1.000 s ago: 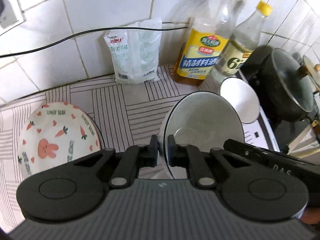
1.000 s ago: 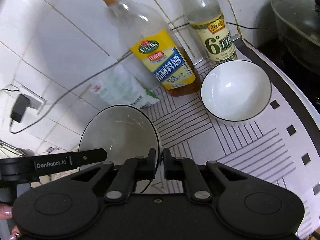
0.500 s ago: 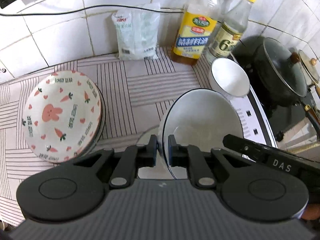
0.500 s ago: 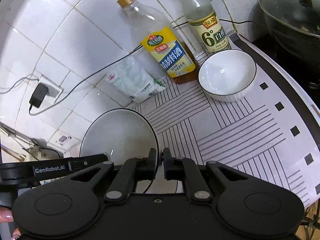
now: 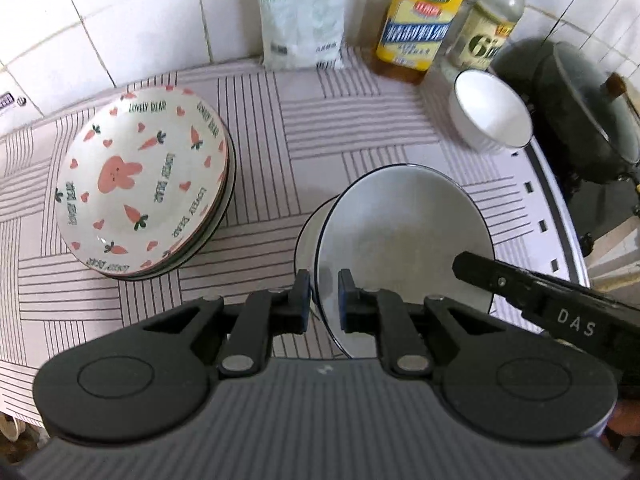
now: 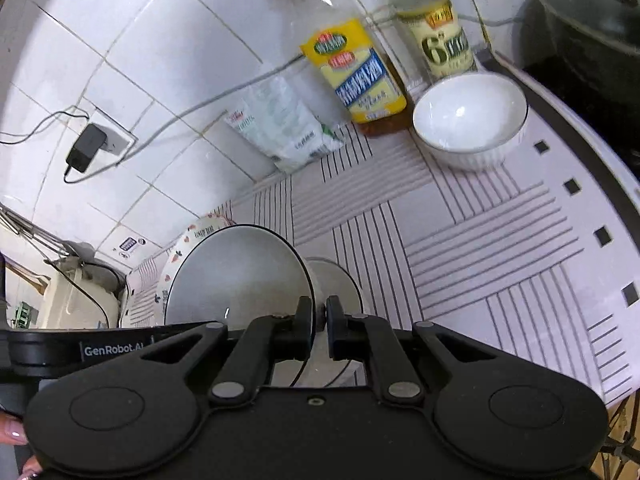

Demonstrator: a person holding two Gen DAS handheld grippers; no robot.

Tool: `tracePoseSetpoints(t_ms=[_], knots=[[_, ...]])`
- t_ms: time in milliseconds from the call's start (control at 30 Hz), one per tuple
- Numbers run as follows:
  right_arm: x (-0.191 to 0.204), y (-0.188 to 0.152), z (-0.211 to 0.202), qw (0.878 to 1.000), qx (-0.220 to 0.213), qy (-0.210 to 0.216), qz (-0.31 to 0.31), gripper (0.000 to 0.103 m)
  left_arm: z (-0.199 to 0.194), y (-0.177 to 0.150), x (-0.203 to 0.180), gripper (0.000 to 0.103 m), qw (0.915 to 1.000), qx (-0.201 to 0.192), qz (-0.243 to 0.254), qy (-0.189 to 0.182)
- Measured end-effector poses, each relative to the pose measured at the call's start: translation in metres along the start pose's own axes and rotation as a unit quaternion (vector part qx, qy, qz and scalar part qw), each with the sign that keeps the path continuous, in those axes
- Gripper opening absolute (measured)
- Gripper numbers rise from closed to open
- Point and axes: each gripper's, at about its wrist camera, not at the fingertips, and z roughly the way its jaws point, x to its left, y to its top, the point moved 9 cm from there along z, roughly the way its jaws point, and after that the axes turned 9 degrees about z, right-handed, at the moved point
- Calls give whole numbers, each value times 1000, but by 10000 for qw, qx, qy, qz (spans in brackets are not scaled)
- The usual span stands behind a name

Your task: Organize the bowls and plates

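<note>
Charger (image 6: 85, 147) only in right view

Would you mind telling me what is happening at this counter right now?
A person is tidying dishes with two handheld grippers. Both the left gripper and the right gripper are shut on the rim of one large bowl, tilted above the counter. A plate stack sits to one side, a small bowl near the bottles.

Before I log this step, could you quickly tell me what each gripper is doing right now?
Left gripper: closed on the rim of the white bowl.
Right gripper: closed on the same white bowl's rim.
</note>
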Motion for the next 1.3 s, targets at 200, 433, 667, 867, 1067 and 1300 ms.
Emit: tracePoseSetpoints(t_ms=[200,433,667,867,1067,1300], knots=[[-8,-9,14,9998,123,19,148,12,16,1,6,11,9996,257,-78,-63],[-3,-9,17,9996,22,-188,-215,13,36,-4,6,14,9981,617,-15,4],[-2,-2,21,9993,46,-245,-279,14,45,-3,5,18,9974,723,-42,-45],[3,-3,29,9964,65,-463,-702,13,53,-4,5,20,9962,867,-22,-40],[13,-9,36,9830,-51,-894,-1603,13,58,-4,5,21,9960,893,-12,5],[13,-7,40,9767,-132,-995,-1899,16,64,-6,6,22,9947,1022,-47,-48]])
